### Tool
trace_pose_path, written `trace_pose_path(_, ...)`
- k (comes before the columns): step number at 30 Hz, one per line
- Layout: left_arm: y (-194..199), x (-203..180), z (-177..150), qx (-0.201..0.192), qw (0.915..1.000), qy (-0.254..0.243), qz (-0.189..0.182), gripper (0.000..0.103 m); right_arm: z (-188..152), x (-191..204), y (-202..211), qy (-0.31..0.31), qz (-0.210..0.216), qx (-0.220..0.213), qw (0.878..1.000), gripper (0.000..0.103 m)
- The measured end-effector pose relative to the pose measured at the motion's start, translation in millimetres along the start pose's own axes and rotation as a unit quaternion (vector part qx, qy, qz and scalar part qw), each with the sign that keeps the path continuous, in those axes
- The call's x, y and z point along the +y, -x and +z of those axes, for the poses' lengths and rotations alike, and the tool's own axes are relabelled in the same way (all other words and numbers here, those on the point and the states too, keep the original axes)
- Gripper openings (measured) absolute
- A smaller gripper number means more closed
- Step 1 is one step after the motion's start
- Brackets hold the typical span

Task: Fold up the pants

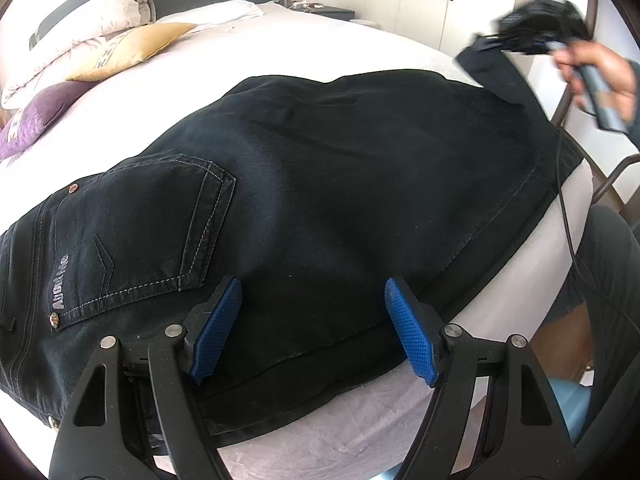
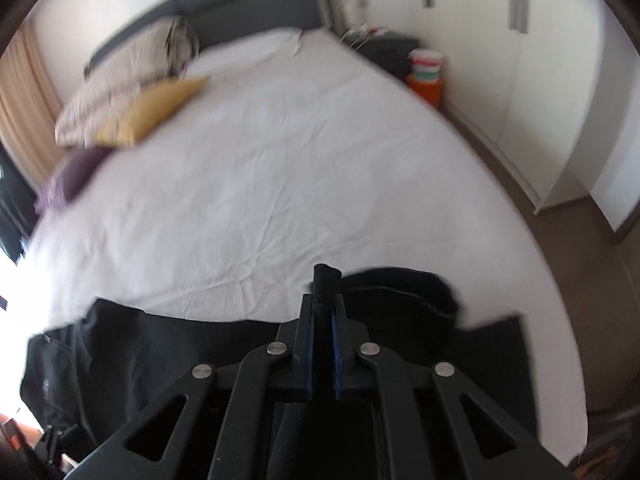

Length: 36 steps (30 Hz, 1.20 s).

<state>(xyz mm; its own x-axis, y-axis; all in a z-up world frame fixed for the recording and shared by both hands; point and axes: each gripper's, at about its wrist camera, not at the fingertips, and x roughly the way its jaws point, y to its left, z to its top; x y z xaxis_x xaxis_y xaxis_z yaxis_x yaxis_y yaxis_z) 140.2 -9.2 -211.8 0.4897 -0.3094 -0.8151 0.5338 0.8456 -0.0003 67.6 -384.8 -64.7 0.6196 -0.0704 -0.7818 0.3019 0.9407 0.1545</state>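
Observation:
Dark navy jeans (image 1: 320,184) lie flat on the white bed (image 1: 320,48), back pocket (image 1: 152,236) at the left, legs running to the right. My left gripper (image 1: 312,304) is open, its blue pads just above the jeans near the bed's front edge, holding nothing. My right gripper (image 2: 323,312) is shut on a fold of the jeans' leg end (image 2: 326,280) and lifts it above the bed. In the left wrist view the right gripper (image 1: 532,20) shows at the top right with the cloth hanging from it.
A yellow pillow (image 1: 132,48), a purple pillow (image 1: 36,120) and a rolled duvet (image 1: 100,12) lie at the head of the bed. A nightstand (image 2: 392,52) and white wardrobe doors (image 2: 520,60) stand to the right. The bed's front edge (image 1: 360,432) is close below my left gripper.

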Motion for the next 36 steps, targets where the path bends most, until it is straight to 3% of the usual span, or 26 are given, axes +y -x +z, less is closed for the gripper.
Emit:
trace_pose_path(2, -1, -1, 2, 0.003, 1.0, 0.001, 0.003, 0.073, -4, -29, 18, -0.035, 0.002, -0.019, 0.999, 0.007)
trace_pose_path(5, -2, -2, 4, 0.005, 1.0, 0.004, 0.007, 0.074, -40, -89, 40, -0.108, -0.012, -0.027, 0.994, 0.007)
trace_pose_path(9, -6, -6, 7, 0.007, 0.9998, 0.007, 0.017, 0.076, -94, -152, 24, -0.224, 0.004, 0.025, 0.974, 0.007)
trace_pose_path(12, -7, -9, 10, 0.015, 0.9996, 0.005, 0.025, 0.077, -117, -156, 21, -0.234, 0.009, 0.033, 0.972, 0.007)
trace_pose_path(20, -7, -12, 14, 0.022, 0.9989, 0.013, 0.04, 0.077, -116, -155, 54, -0.235, 0.029, -0.01, 0.972, 0.007)
trace_pose_path(24, -6, -15, 12, 0.019, 0.9986, 0.015, 0.046, 0.077, -113, -132, 86, -0.155, 0.009, -0.065, 0.986, 0.007)
trace_pose_path(26, -6, -15, 9, 0.017, 0.9987, 0.014, 0.046, 0.077, -117, -141, 69, -0.168, 0.0, -0.019, 0.986, 0.007)
trace_pose_path(28, -6, -16, 9, 0.019, 0.9987, 0.014, 0.046, 0.078, -136, -171, 39, -0.261, 0.029, 0.055, 0.963, 0.006)
trace_pose_path(29, -6, -16, 10, 0.021, 0.9986, 0.013, 0.046, 0.078, -143, -176, 35, -0.281, 0.043, 0.06, 0.957, 0.006)
trace_pose_path(32, -6, -16, 10, 0.023, 0.9986, 0.014, 0.046, 0.078, -136, -169, 38, -0.255, 0.029, 0.062, 0.964, 0.005)
trace_pose_path(36, -7, -13, 15, 0.024, 0.9985, 0.016, 0.046, 0.078, -135, -167, 41, -0.254, 0.028, 0.049, 0.966, 0.006)
